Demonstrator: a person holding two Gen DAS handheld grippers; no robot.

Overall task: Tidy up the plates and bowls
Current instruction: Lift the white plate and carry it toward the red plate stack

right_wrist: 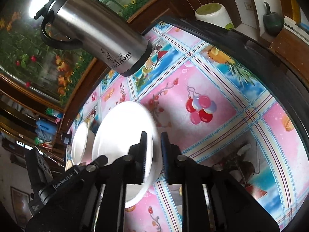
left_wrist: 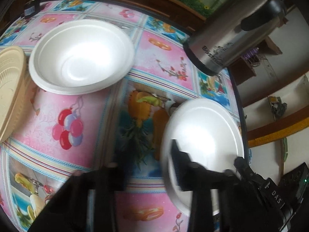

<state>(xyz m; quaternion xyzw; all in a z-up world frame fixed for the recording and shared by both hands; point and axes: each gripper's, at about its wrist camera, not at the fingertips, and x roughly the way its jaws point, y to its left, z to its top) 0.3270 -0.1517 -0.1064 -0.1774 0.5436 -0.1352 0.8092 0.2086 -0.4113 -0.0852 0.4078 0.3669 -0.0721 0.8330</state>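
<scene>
A white foam plate (left_wrist: 202,135) is lifted off the table at the right in the left wrist view. My left gripper (left_wrist: 146,162) has one finger over the plate's rim and one blurred finger left of it, jaws wide apart. In the right wrist view my right gripper (right_wrist: 154,148) is shut on the edge of this white plate (right_wrist: 123,133), which stands tilted between the fingers. A white foam bowl (left_wrist: 81,56) sits on the table at the upper left; it also shows in the right wrist view (right_wrist: 81,143). A beige plate (left_wrist: 9,89) lies at the far left edge.
A steel thermos jug (left_wrist: 237,29) stands at the table's back right, seen also in the right wrist view (right_wrist: 96,31). The table (left_wrist: 77,106) has a pink and blue patterned cloth. A white and green cup (right_wrist: 214,15) stands beyond the table's far edge.
</scene>
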